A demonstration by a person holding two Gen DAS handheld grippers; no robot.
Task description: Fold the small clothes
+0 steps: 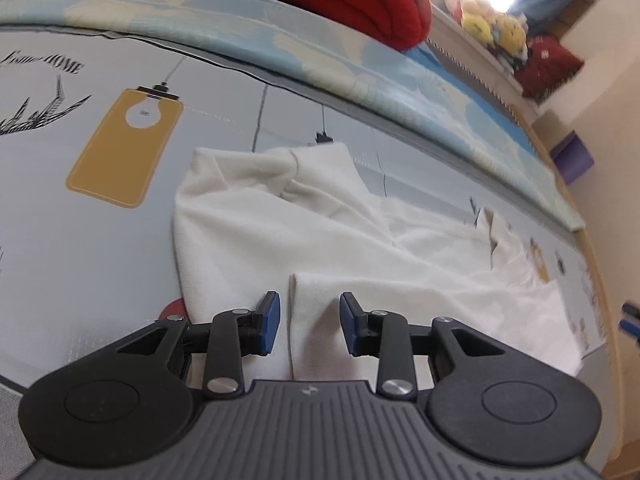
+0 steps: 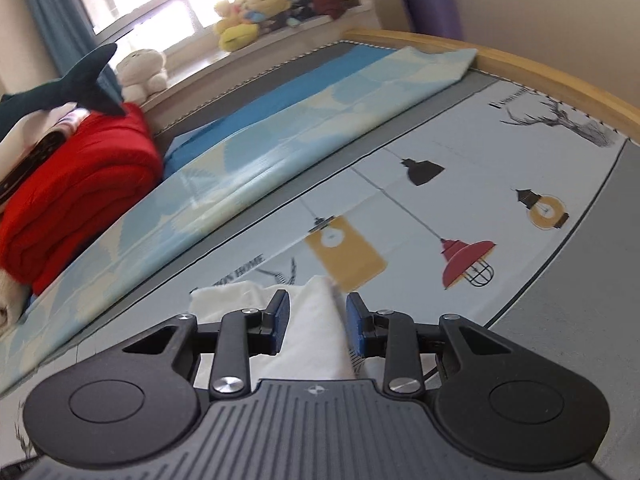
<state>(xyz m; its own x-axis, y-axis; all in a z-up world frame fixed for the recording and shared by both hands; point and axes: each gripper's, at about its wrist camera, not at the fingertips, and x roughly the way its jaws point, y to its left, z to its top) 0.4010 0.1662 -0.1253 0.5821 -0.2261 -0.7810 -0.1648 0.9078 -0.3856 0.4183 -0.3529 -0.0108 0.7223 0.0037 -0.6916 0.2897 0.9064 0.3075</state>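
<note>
A small white garment point(image 1: 320, 232) lies crumpled on a grey bed sheet point(image 1: 100, 240) printed with lamps. In the left wrist view a raised fold of it point(image 1: 312, 312) stands between the blue pads of my left gripper point(image 1: 310, 320). A gap shows beside the left pad, so the jaws stand open around the fold. In the right wrist view another white fold point(image 2: 316, 320) runs between the pads of my right gripper point(image 2: 318, 322). Those jaws are parted too, and I see no pad pressing on the cloth. The cloth under both grippers is hidden.
A pale blue patterned blanket point(image 1: 360, 68) lies along the far side of the sheet, with a folded red quilt point(image 2: 72, 184) on it. Plush toys point(image 2: 252, 8) sit on a window ledge. A wooden bed edge point(image 2: 520, 60) borders the sheet. A purple roll point(image 2: 432, 4) stands by the wall.
</note>
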